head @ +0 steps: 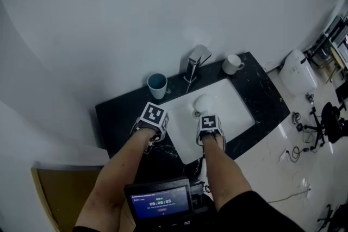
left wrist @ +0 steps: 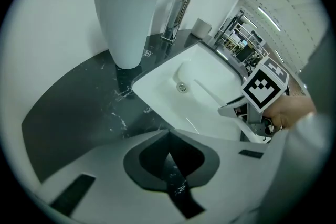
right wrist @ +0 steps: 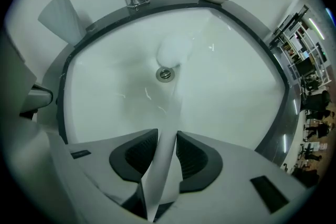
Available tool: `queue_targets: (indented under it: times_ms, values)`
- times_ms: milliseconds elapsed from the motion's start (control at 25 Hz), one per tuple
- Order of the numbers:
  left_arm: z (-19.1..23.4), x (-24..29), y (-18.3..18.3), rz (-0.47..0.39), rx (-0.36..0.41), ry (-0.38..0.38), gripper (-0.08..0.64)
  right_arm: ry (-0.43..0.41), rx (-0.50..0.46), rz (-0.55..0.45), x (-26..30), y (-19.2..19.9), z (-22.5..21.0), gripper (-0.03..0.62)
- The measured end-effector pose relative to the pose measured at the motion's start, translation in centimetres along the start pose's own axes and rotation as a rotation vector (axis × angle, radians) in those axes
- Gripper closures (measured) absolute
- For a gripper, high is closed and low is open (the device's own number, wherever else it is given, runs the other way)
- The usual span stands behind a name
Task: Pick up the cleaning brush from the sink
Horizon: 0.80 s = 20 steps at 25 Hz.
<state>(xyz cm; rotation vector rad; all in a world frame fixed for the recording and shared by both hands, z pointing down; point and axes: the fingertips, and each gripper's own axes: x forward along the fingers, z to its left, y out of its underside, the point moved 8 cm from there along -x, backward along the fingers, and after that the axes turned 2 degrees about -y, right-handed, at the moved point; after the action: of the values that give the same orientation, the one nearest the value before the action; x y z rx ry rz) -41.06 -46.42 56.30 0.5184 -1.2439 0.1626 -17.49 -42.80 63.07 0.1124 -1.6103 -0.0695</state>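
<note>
Pinching cleaning brush (right wrist: 175,107) handle, lower centre, right gripper (right wrist: 164,157) risks slip: slick handle, far-off head. Left gripper (left wrist: 169,157) pressed together, empty.

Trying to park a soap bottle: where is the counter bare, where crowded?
Bare: dark counter left of the sink, in front of the blue cup, beside the left gripper; and the counter right of the sink, in front of the white mug. Crowded: the back edge by the faucet; the sink holds the brush and right gripper.
</note>
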Motion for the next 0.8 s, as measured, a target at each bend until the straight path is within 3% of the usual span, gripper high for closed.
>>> queue_targets:
  times_ms: [400, 560, 800]
  values:
    - [1.8, -0.6, 1.3, -0.032, -0.053, -0.015, 0.545, 0.04, -0.038, 0.045, 0.8, -0.3, 0.3, 0.502]
    - [1.7, -0.6, 2.1, -0.034, -0.051, -0.002, 0.545, 0.053, -0.021, -0.022, 0.3, -0.3, -0.2, 0.529]
    - [1.1, -2.5, 2.3, -0.115, -0.046, -0.033, 0.545, 0.053, -0.036, -0.087, -2.7, 1.6, -2.1, 0.531]
